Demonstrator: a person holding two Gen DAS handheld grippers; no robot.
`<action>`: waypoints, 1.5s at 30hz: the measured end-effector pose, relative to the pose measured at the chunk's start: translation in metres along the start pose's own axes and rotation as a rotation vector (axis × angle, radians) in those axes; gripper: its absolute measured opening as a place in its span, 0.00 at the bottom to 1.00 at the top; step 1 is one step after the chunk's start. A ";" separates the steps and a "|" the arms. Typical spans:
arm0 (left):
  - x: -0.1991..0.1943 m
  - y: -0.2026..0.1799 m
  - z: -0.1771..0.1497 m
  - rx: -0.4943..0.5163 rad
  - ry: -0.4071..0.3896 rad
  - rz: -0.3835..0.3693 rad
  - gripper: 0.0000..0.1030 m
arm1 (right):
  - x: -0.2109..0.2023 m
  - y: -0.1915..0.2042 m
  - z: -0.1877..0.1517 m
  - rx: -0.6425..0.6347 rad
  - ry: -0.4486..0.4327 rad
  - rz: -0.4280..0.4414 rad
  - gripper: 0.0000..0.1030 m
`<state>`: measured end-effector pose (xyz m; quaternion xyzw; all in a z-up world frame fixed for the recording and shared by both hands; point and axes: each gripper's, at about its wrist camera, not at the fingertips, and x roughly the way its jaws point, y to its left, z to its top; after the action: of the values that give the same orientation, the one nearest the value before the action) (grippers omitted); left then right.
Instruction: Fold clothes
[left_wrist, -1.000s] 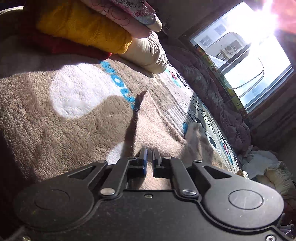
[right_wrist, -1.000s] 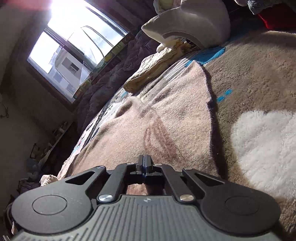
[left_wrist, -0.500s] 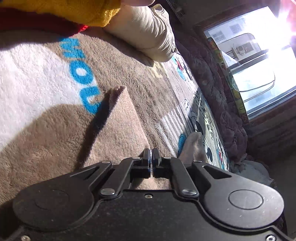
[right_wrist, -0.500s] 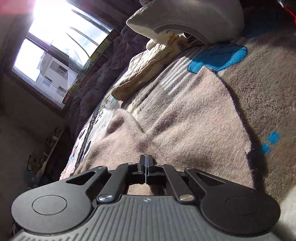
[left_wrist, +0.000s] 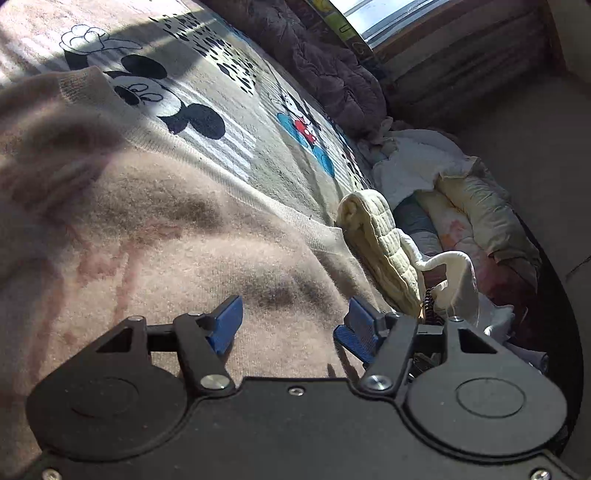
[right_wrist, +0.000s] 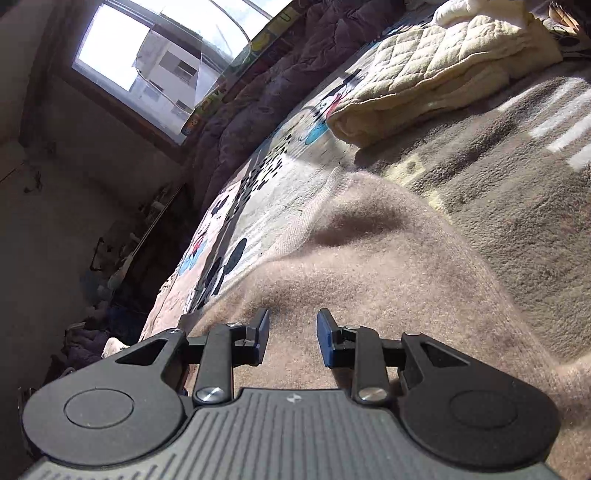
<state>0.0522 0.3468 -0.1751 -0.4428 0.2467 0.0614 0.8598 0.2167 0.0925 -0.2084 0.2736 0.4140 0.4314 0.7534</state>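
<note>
A fuzzy beige-pink sweater (left_wrist: 177, 229) lies on the bed, with its ribbed hem running across it. It also shows in the right wrist view (right_wrist: 369, 266). My left gripper (left_wrist: 291, 321) is open and empty just above the sweater, its blue pads apart. My right gripper (right_wrist: 291, 332) is open and empty too, low over the same sweater. Neither gripper holds any cloth.
A Mickey Mouse blanket (left_wrist: 229, 110) covers the bed under the sweater. A cream quilted cloth (right_wrist: 436, 74) lies folded beyond it, and shows at the bed edge (left_wrist: 380, 243). A purple quilt (right_wrist: 258, 96) lies under the window. Piled bedding (left_wrist: 461, 206) sits past the bed edge.
Both grippers were shut on the sweater and carried it across the bed. Now both have opened and let it go, and the sweater lies folded over.
</note>
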 end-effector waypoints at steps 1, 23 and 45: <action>0.021 0.000 0.004 -0.013 0.016 -0.003 0.61 | 0.012 0.001 0.001 0.004 0.011 0.016 0.30; -0.118 0.127 0.096 -0.175 -0.347 0.192 0.57 | -0.019 -0.080 0.085 0.366 -0.201 -0.188 0.18; -0.144 -0.095 -0.327 1.258 -0.046 0.194 0.63 | -0.247 -0.038 -0.182 0.288 -0.334 -0.316 0.46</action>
<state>-0.1629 0.0469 -0.1955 0.1727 0.2561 -0.0083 0.9511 0.0062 -0.1321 -0.2338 0.3774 0.3786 0.1938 0.8226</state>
